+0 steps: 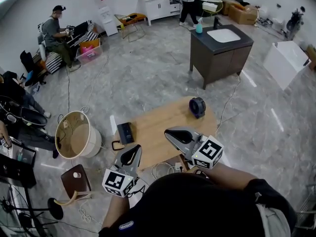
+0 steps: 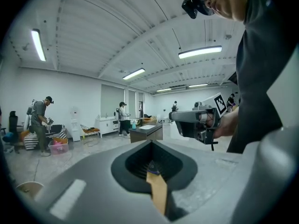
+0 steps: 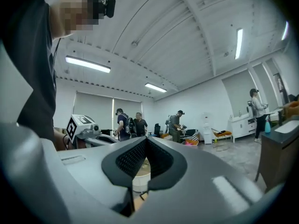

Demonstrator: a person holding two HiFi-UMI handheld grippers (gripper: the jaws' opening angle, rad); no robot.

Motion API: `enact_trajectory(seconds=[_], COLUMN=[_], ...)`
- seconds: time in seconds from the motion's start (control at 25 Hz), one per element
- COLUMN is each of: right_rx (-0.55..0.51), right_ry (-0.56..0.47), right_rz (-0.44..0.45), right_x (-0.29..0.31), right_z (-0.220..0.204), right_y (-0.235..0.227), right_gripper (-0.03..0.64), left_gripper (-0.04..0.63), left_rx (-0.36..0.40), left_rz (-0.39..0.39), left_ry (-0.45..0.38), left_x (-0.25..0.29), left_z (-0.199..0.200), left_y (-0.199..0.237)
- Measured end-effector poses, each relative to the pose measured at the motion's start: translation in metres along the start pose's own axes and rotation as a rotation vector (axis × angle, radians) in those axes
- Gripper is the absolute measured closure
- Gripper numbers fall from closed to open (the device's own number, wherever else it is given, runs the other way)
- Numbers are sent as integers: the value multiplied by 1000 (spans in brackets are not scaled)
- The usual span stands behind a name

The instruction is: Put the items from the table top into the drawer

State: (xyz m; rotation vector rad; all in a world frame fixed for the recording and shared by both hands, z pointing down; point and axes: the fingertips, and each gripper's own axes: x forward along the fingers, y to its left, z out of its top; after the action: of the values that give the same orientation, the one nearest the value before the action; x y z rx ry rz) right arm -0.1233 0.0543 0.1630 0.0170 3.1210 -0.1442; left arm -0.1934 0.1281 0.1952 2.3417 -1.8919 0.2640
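Left gripper (image 1: 134, 148): fingers closed tip to tip with nothing between them. In the left gripper view only a thin tan strip shows through the slit below the tips, and what it is cannot be told. Right gripper (image 1: 169, 131): fingers likewise closed and empty. Both are held above the wooden tabletop (image 1: 158, 122), well apart from the items on it, and point out across the room. A round black item (image 1: 197, 106) stands near the far right corner of the tabletop. A flat black box (image 1: 125, 132) lies at its left edge, too small to identify further. Bare wood lies between the two. The near edge of the tabletop is hidden behind the grippers and the person's head and arms; a tangle of white cable (image 1: 163, 169) shows there, partly covered. On the floor just left of the table stands a round pale tub (image 1: 76, 135). Beyond the far edge the floor lies open up to a dark cabinet (image 1: 217, 58) with a white basin on top.
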Motion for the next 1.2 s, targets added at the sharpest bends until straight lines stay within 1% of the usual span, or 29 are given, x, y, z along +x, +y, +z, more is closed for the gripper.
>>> enact_trajectory(seconds=[0.2, 0.4, 0.52, 0.72, 0.88, 1.2], right_rx=[-4, -12, -26, -20, -22, -14], right_ry=[-32, 6, 30, 26, 23, 28], right_rz=[98, 134, 144, 144, 138, 132], right_x=[23, 35, 40, 44, 46, 42], right_z=[13, 5, -1, -3, -1, -2], right_y=[30, 40, 43, 48, 46, 42], right_gripper=[588, 588, 588, 588, 588, 588], left_gripper=[594, 594, 594, 594, 595, 594], left_rx=[-38, -46, -43, -39, -34, -33], left_rz=[56, 86, 82, 64, 52, 13], left_ry=[-37, -54, -46, -45, -40, -37], left_x=[-28, -35, -34, -34, -29, -17], left_z=[17, 15, 10, 3, 8, 6], left_y=[15, 24, 24, 26, 28, 19])
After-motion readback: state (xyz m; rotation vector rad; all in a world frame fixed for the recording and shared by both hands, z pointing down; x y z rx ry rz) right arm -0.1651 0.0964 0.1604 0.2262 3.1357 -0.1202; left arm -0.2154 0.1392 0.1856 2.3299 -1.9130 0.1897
